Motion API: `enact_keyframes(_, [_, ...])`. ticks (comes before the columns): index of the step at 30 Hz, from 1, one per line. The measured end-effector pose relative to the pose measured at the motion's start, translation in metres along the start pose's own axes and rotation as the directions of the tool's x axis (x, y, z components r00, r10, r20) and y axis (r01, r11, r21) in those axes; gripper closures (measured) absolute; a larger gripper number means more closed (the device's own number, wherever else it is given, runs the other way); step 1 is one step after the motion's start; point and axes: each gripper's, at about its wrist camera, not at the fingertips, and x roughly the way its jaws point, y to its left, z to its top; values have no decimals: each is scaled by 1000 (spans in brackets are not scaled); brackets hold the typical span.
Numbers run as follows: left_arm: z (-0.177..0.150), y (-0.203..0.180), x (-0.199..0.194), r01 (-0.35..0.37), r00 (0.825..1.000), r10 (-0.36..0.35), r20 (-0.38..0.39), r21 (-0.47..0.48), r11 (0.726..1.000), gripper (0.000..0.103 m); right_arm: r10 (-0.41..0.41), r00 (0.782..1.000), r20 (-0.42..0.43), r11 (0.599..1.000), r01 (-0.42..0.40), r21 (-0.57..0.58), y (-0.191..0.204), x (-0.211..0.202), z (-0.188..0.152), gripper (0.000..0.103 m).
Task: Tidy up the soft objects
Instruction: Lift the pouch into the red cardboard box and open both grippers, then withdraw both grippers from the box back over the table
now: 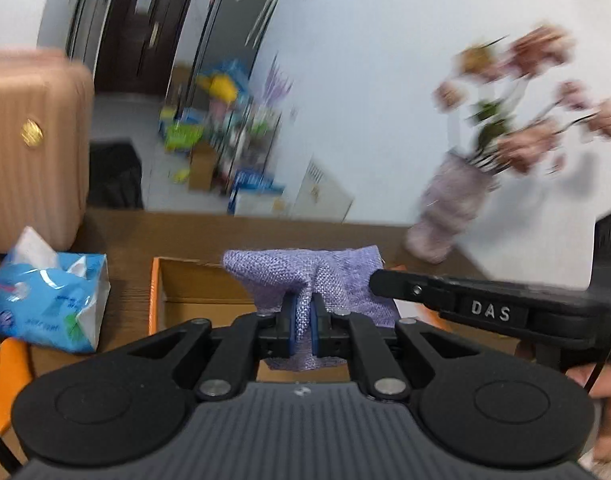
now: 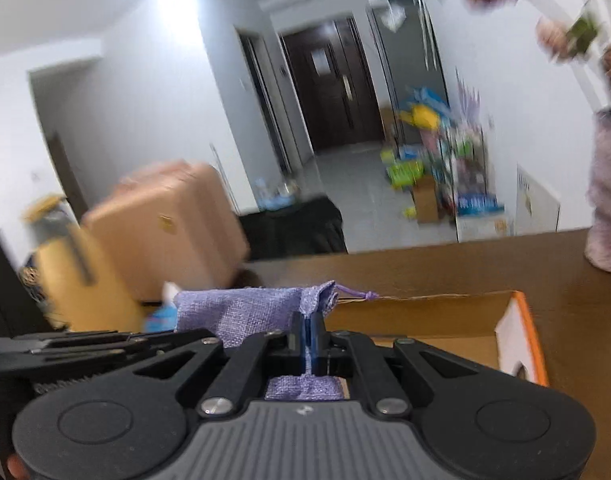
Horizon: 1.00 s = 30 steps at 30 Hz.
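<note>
Both wrist views close behind own jaws, angled down across brown table [image 1: 125,236] toward hallway door [image 2: 333,80]. Shared: purple pouch [image 1: 305,276], open cardboard box [image 2: 445,320].

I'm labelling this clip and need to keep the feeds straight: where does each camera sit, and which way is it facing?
Left wrist: sits on the left gripper, looking along its fingers over the cardboard box toward the hallway; the right gripper's finger crosses in from the right, a hand at the edge.
Right wrist: sits on the right gripper, facing the same hallway across the wooden table; the left gripper lies at its left.
Shared: the purple cloth pouch, pinched by both grippers, the box, pink suitcase and flower vase.
</note>
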Motion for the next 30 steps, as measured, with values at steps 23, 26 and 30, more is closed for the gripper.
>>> enact_keyframes(23, [35,22,-5,-229,972,233,-27,112,967,46,-131,987,-96,991,133,19,-42,27,43,56])
enact_keyframes(26, [42,2,-47,-290,957,289,28,130,948,30,-162,986,-52,987,162,5,-38,-25,55,46])
enact_keyframes(30, [48,-24,-97,-288,957,278,87,128,949,16,-200,979,21,976,201,-79,-25,-94,61,13])
